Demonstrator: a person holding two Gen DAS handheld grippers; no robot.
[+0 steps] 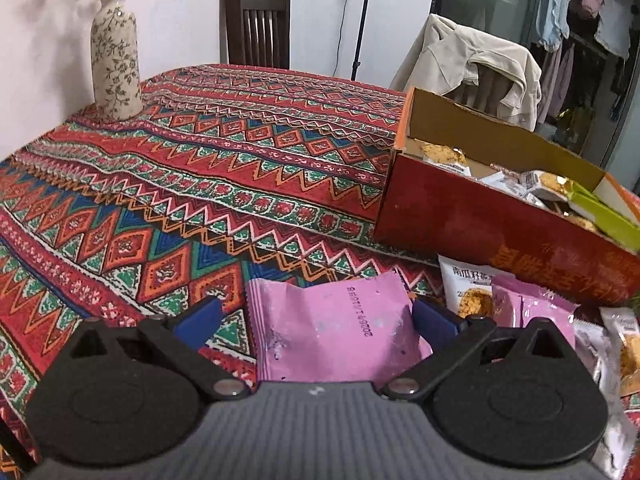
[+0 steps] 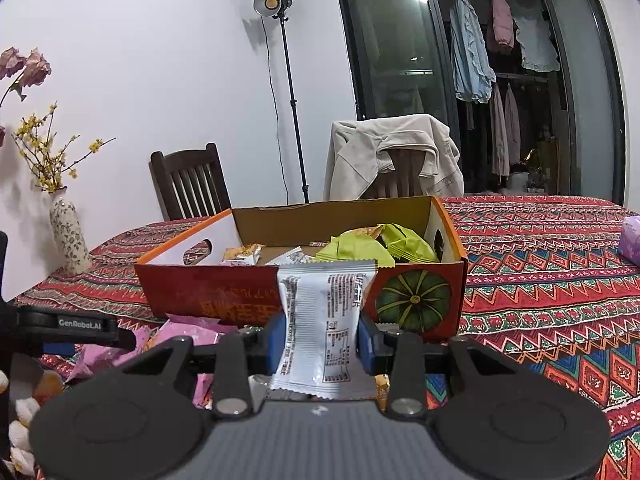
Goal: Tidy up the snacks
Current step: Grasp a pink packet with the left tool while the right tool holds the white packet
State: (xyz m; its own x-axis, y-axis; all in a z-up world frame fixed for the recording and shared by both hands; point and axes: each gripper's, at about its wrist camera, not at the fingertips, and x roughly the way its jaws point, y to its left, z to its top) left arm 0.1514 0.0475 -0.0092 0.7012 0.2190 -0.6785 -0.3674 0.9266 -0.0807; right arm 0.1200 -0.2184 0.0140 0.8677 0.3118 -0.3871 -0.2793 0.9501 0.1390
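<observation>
Left tongs [image 1: 316, 316] spread wide, straddling a pink snack packet [image 1: 332, 328] on the desk [image 1: 200, 168]; right pad near its edge, contact unclear. Right tongs [image 2: 322, 340] clenched on a white snack packet [image 2: 324, 320], held upright just in front of the red cardboard box [image 2: 224, 292], which holds green packets [image 2: 360, 246].

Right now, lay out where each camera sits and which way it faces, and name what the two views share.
Left wrist: rides the left gripper low over the tablecloth, facing the vase and wall; its open blue fingers flank a pink packet.
Right wrist: rides the right gripper, facing the box front and the window; its fingers pinch a white packet.
Shared: snack box, vase, dark chair, jacket-draped chair, tablecloth.
</observation>
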